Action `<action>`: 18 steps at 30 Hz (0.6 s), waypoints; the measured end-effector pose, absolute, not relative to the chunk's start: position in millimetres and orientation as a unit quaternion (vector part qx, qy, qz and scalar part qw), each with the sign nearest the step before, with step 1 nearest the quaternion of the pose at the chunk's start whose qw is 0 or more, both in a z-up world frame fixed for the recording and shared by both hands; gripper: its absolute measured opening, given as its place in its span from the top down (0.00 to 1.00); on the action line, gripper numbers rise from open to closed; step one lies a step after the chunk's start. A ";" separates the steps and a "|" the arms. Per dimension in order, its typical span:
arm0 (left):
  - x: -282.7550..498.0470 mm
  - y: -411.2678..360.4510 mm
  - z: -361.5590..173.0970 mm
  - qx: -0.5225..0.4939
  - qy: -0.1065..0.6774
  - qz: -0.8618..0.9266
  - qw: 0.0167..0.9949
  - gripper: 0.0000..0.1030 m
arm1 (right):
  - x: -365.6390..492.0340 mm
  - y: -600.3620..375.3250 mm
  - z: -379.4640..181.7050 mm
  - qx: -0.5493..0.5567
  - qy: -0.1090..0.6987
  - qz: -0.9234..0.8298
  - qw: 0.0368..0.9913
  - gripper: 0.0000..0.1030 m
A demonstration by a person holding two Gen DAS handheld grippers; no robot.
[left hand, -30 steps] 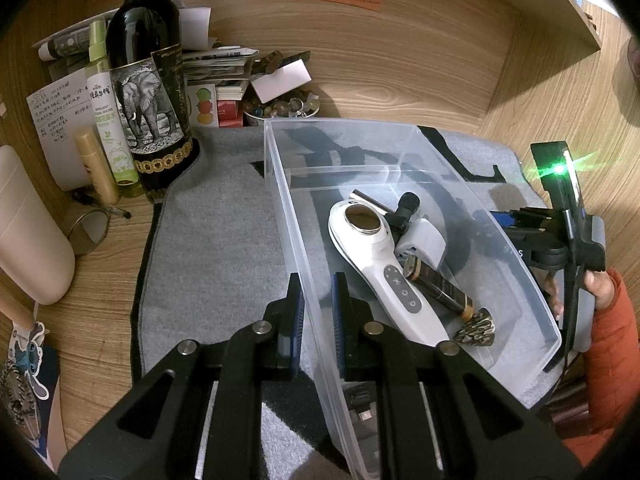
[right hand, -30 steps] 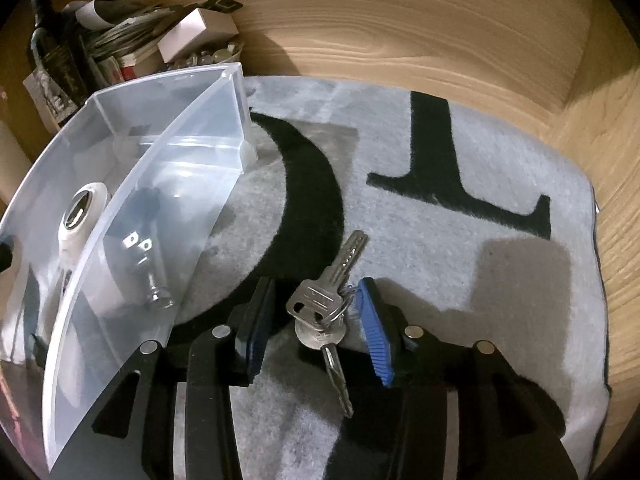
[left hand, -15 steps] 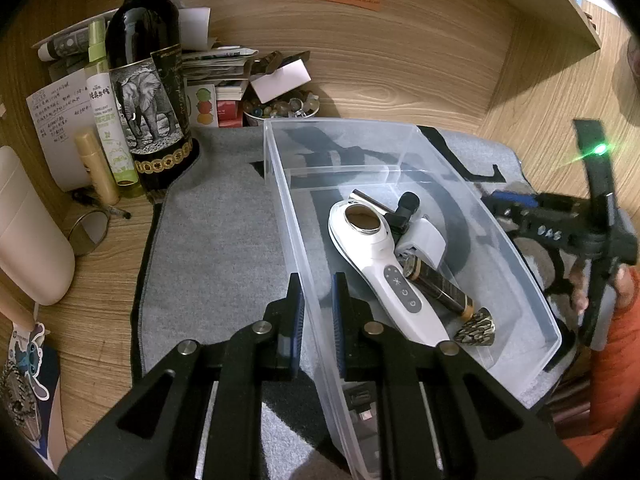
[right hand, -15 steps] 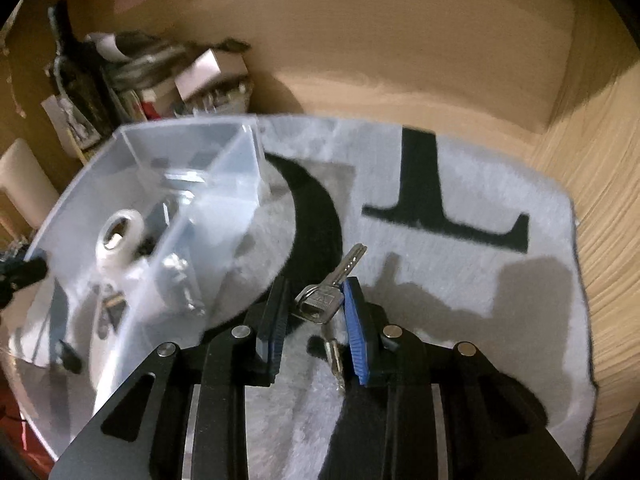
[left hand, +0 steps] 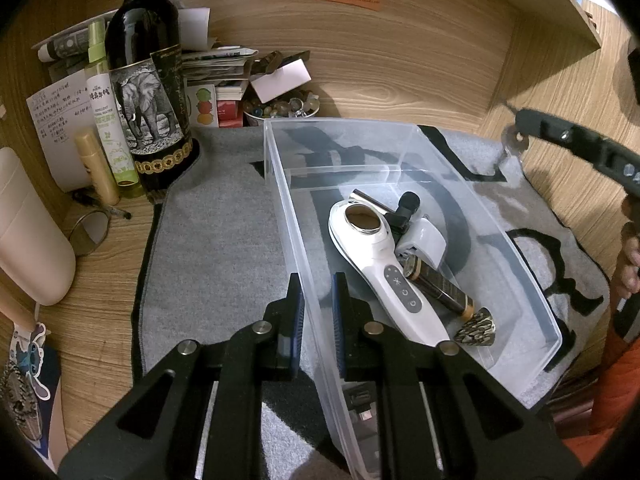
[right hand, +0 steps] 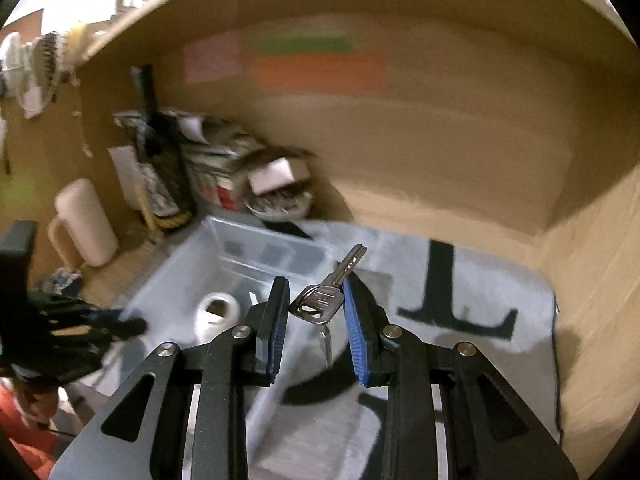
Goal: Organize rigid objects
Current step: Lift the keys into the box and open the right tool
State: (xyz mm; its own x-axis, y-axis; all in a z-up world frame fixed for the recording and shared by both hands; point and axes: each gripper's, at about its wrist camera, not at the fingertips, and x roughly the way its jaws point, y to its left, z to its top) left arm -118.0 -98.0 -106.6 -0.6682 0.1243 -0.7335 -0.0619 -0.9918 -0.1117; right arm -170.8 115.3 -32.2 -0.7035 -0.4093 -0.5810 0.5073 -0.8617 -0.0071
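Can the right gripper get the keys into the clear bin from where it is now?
Probably yes. The right gripper holds the keys above the mat, the clear bin is open-topped, and nothing blocks the path; the left gripper only clamps the near wall.

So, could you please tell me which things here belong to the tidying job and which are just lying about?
Job:
- keys, held in the right gripper
- clear bin, its wall clamped by the left gripper
- white handheld device inside

Lying about:
- wine bottle
- spray bottle
- bowl of stones

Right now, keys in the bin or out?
Out. The keys hang clamped in the right gripper, lifted off the mat, not yet inside the clear bin.
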 end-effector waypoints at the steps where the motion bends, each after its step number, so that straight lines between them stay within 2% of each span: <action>1: -118.0 -98.0 -106.7 -0.404 -0.039 0.912 0.051 0.89 | -168.1 112.9 -30.5 0.290 0.083 -0.919 0.254 0.76; 6: -118.0 -98.0 -106.6 -0.404 -0.039 0.912 0.051 0.89 | -159.0 96.7 -34.8 0.296 0.090 -0.907 0.286 0.76; 18: -118.2 -98.0 -106.7 -0.404 -0.039 0.913 0.050 0.89 | -157.1 72.7 -87.6 0.371 0.115 -0.863 0.324 0.76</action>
